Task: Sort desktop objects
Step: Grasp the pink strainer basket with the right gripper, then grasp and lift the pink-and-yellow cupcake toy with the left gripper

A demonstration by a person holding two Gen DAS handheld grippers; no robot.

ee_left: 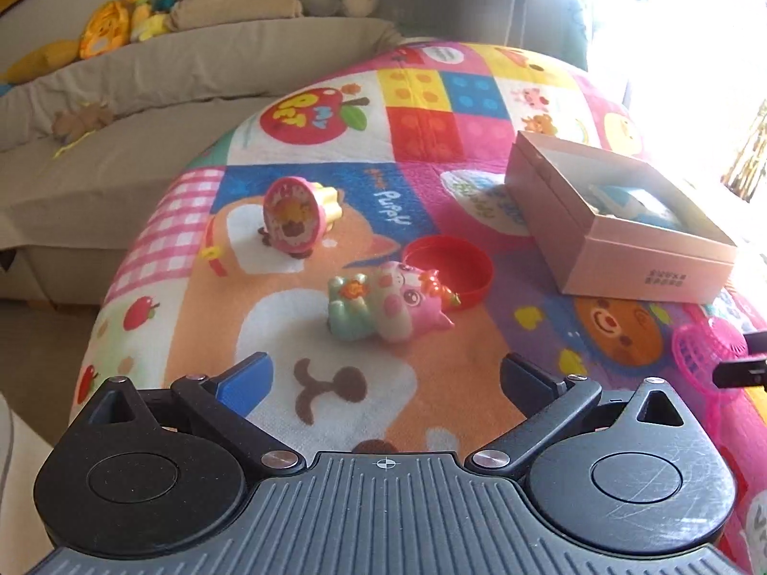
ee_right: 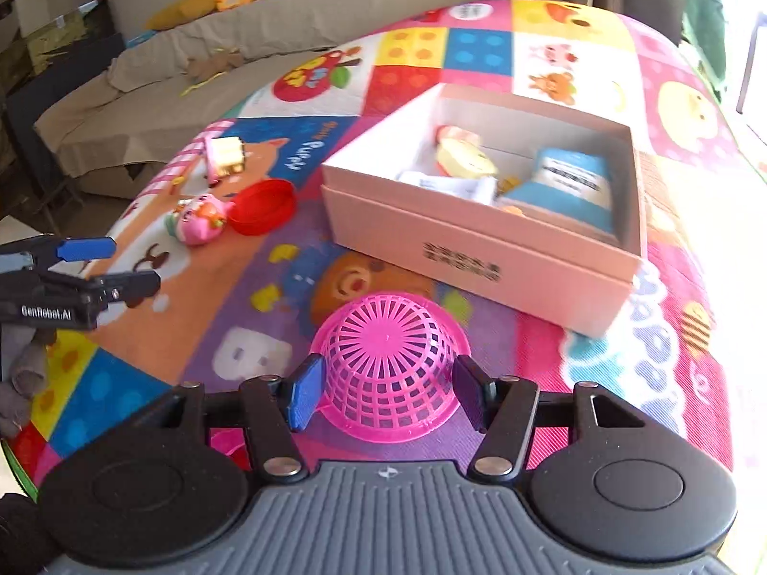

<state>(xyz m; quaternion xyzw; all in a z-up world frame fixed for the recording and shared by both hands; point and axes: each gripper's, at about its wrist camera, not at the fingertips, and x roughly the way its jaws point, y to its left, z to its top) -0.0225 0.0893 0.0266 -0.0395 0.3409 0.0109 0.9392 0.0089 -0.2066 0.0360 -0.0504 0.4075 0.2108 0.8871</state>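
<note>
A pink pig figure (ee_left: 388, 304) lies on the colourful mat just ahead of my open, empty left gripper (ee_left: 383, 378). A red lid (ee_left: 453, 266) lies behind the pig and a pink round toy (ee_left: 295, 213) stands farther left. An open pink box (ee_right: 484, 249) holds a blue pouch (ee_right: 570, 182) and a yellow toy (ee_right: 462, 155). An upturned pink mesh basket (ee_right: 390, 369) sits between the open fingers of my right gripper (ee_right: 386, 395), which do not clamp it. The left gripper (ee_right: 110, 263) also shows at the left of the right wrist view.
The patterned mat (ee_left: 431, 96) covers a table whose left edge drops to the floor. A beige sofa (ee_left: 144, 96) with plush toys (ee_left: 103, 36) stands behind. Bright window light washes out the right side.
</note>
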